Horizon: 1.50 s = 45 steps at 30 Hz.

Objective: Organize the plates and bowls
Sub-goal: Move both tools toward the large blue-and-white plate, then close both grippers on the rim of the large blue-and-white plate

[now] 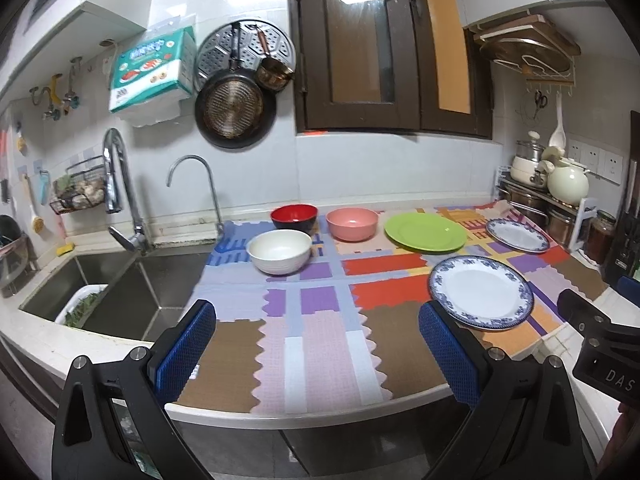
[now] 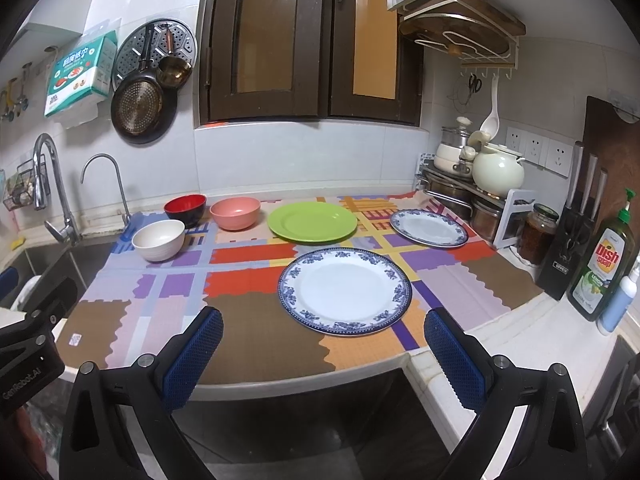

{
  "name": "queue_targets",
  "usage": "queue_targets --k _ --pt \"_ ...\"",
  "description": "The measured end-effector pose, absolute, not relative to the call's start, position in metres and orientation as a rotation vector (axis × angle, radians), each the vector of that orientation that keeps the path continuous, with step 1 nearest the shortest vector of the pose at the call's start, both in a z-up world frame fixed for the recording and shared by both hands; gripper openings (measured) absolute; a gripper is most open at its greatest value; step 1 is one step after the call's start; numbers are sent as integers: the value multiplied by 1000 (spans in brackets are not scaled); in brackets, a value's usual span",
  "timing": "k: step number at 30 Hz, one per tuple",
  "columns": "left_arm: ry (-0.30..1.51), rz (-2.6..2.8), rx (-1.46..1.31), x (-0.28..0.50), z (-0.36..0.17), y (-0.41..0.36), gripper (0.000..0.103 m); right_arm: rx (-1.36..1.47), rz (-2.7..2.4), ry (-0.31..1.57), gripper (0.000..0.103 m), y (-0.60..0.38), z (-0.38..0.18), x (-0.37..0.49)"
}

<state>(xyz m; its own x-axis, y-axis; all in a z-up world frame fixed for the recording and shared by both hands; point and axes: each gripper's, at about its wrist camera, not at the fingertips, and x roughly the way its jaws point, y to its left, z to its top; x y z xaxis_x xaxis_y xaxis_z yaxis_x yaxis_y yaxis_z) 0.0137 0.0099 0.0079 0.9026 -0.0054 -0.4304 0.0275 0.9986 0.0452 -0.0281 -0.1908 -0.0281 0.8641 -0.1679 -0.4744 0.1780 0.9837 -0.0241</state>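
On a patchwork mat (image 1: 320,320) lie three bowls and three plates. A white bowl (image 1: 279,251) (image 2: 158,239) stands front left, a red and black bowl (image 1: 294,217) (image 2: 185,209) behind it, a pink bowl (image 1: 352,223) (image 2: 235,213) to its right. A green plate (image 1: 425,232) (image 2: 312,222) lies mid-back, a small blue-rimmed plate (image 1: 517,235) (image 2: 429,227) at the back right, a large blue-rimmed plate (image 1: 481,291) (image 2: 345,291) in front. My left gripper (image 1: 316,344) and right gripper (image 2: 324,350) are open and empty, held before the counter's front edge.
A sink (image 1: 120,292) with two taps (image 1: 120,184) is left of the mat. Pots and a kettle on a rack (image 2: 480,176), a jar (image 2: 536,234), a knife block (image 2: 568,248) and dish soap (image 2: 604,264) stand at the right. Pans (image 1: 236,108) hang on the wall.
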Motion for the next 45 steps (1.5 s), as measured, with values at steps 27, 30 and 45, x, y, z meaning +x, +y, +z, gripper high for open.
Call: queue_targets --k 27,30,45 --pt "530 -83 107 162 -15 -89 103 55 -204 536 102 -288 -52 112" --pt "550 -83 114 180 -22 -104 103 56 -193 556 102 -301 -58 131" --pt "719 -151 138 236 -75 -156 96 118 -205 718 101 -366 -115 195"
